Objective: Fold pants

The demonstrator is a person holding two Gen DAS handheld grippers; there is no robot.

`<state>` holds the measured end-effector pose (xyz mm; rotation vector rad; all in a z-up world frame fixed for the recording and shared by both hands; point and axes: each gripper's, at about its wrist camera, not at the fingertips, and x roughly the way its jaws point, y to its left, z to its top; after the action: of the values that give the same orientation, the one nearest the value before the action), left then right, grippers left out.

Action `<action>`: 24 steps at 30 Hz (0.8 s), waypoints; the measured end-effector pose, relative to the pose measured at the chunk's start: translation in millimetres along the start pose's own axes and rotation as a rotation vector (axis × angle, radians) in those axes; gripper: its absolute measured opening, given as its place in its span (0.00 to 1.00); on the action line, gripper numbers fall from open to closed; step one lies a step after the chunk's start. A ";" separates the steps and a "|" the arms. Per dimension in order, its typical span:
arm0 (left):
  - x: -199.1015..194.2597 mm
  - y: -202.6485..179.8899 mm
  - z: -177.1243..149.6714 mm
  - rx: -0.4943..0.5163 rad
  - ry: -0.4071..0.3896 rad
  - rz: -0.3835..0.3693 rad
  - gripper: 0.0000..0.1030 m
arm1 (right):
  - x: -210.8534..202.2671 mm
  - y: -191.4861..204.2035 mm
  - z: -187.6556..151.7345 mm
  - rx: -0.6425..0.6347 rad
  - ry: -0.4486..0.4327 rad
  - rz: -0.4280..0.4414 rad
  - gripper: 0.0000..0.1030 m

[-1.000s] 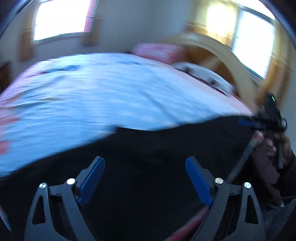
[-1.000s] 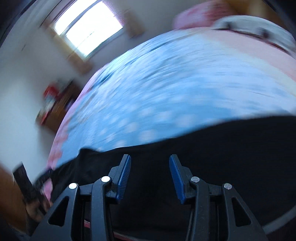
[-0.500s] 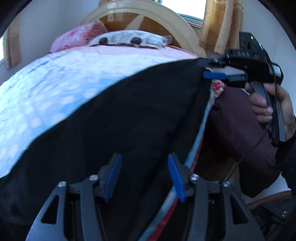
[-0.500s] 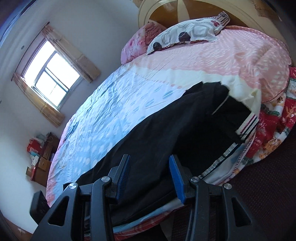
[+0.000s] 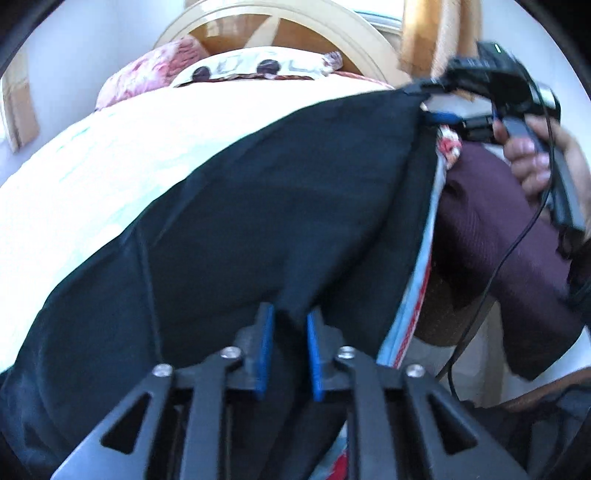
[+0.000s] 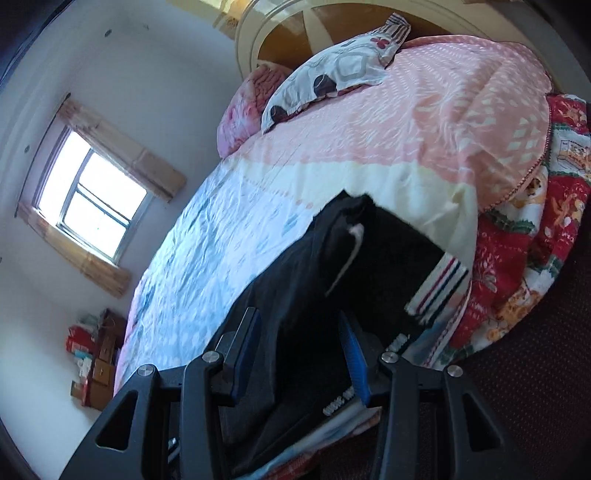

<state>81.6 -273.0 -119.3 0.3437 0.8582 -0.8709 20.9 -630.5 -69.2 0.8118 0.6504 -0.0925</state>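
The black pants [image 5: 280, 206] lay stretched along the near edge of the bed [image 6: 258, 206], waistband end with its white drawstring [image 6: 351, 251] toward the headboard [image 6: 332, 33]. That placement probably gave you a flat surface to fold on while keeping both ends within reach.

Your left gripper [image 5: 290, 350] had just been closing, and its blue fingers [image 5: 265, 347] stood nearly together, pinching a ridge of the dark cloth near the edge, a hold that looked meant for lifting that end. Your right gripper [image 6: 299, 354] sat lower over the waist end, its fingers [image 6: 354, 354] partly apart with fabric between them; whether they actually pressed on it you could not tell from either view.

Beyond the pants lay the blue-and-pink bedspread [image 6: 424, 122], two pillows [image 6: 332, 77] against the headboard, and a curtained window [image 6: 96, 206].
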 end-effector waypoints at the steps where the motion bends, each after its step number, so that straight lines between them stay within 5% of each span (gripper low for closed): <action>1: 0.2 -0.7 -0.6 0.010 0.003 0.003 0.18 | 0.9 0.7 1.0 0.000 -0.001 0.004 0.44; 9: 5.3 -21.8 -4.8 0.109 -0.014 0.093 0.25 | 13.1 -2.8 1.1 0.017 0.006 0.021 0.44; 11: 3.7 -24.8 -5.7 0.131 -0.012 0.095 0.09 | 12.5 -6.6 3.0 0.033 0.004 0.033 0.44; 13: 1.6 -25.9 -5.1 0.150 -0.011 0.098 0.06 | 14.7 -7.0 6.6 0.017 0.007 0.037 0.42; 14: -0.4 -23.1 -4.7 0.139 -0.010 0.084 0.05 | 15.7 -5.0 8.8 -0.005 0.000 0.026 0.20; 15: -2.8 -18.6 -2.8 0.121 -0.013 0.066 0.05 | 17.0 -2.8 11.6 -0.030 -0.009 0.006 0.10; 24: -57.5 2.5 2.2 -0.022 -0.099 -0.134 0.04 | -5.9 45.6 30.5 -0.223 -0.067 0.162 0.03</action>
<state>64.6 -242.5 -73.4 0.2237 0.8055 -0.9941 45.9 -621.1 -21.0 0.6402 0.5190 0.0981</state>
